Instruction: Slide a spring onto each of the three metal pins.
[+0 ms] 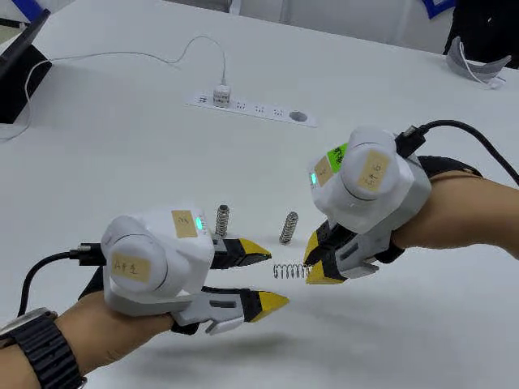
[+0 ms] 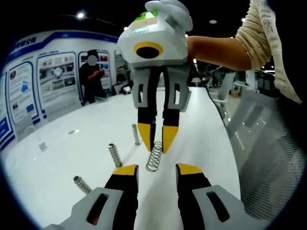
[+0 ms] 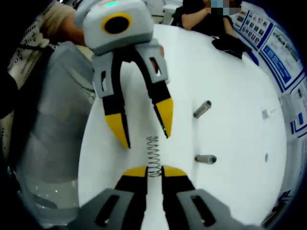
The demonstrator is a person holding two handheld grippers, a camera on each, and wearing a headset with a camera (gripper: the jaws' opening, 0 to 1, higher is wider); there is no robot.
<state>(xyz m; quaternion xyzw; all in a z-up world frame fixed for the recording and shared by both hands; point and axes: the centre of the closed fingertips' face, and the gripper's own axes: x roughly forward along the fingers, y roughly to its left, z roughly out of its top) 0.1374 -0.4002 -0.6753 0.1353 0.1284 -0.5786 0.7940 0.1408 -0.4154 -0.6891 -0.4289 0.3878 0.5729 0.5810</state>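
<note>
My right gripper (image 1: 310, 267) is shut on one end of a loose spring (image 1: 290, 271), holding it level just above the white table (image 1: 122, 146). In the right gripper view that gripper (image 3: 154, 171) pinches the spring (image 3: 153, 154), which points at the left gripper (image 3: 146, 136). My left gripper (image 1: 272, 277) faces it, open and holding nothing, its jaws on either side of the spring's free end. Two upright pins wearing springs (image 1: 222, 219) (image 1: 289, 227) stand just behind. The left gripper view adds a thin, bare-looking pin (image 2: 136, 134) further back.
A white power strip (image 1: 251, 107) with a plugged-in cable lies at the back centre of the table. A black device (image 1: 16, 69) sits at the far left edge. People stand and sit beyond the table in the gripper views.
</note>
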